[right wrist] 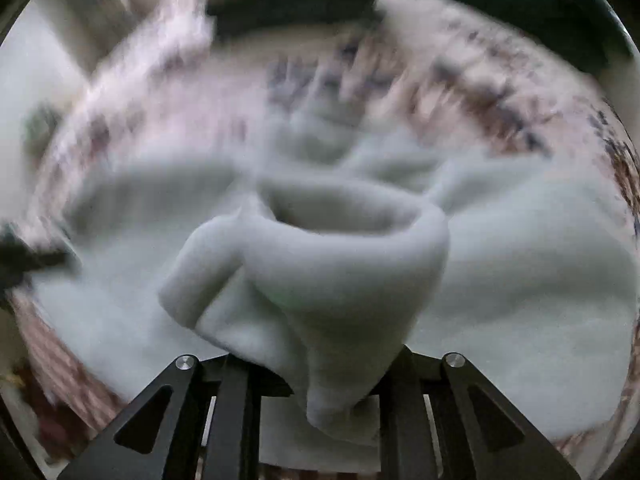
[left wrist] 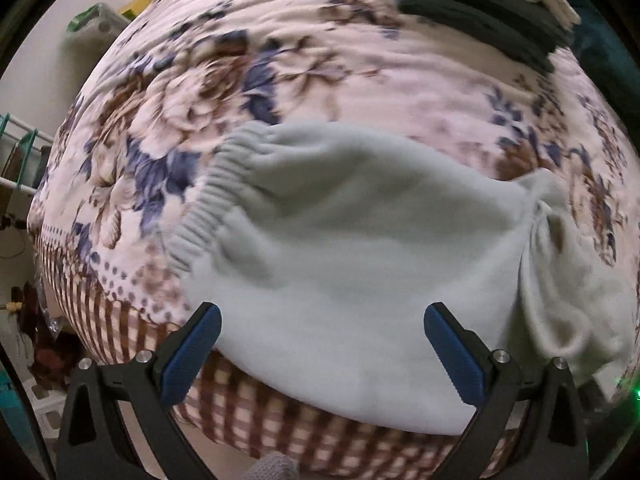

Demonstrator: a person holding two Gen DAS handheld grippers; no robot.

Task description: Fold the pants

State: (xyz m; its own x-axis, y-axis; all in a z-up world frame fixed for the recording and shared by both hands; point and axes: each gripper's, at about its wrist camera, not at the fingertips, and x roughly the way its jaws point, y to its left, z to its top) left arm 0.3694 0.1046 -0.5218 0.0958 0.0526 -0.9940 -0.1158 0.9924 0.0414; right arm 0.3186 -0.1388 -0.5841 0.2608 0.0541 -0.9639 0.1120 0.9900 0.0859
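Pale grey-green fleece pants (left wrist: pixel 340 240) lie on a floral bedspread (left wrist: pixel 192 92), the elastic waistband (left wrist: pixel 212 196) at their left. My left gripper (left wrist: pixel 320 344) is open and empty, just above the near edge of the pants, its blue pads (left wrist: pixel 192 356) spread wide. In the blurred right wrist view my right gripper (right wrist: pixel 320 364) is shut on a bunched fold of the pants (right wrist: pixel 320 280), lifted above the rest of the fabric (right wrist: pixel 540 280). Its fingertips are hidden by the cloth.
A stack of folded dark and cream clothes (left wrist: pixel 480 12) sits at the far right of the bed. A green storage box (left wrist: pixel 96 20) and a white rack (left wrist: pixel 20 152) stand to the left beyond the bed edge. The checkered bedspread border (left wrist: pixel 280 432) hangs at the near edge.
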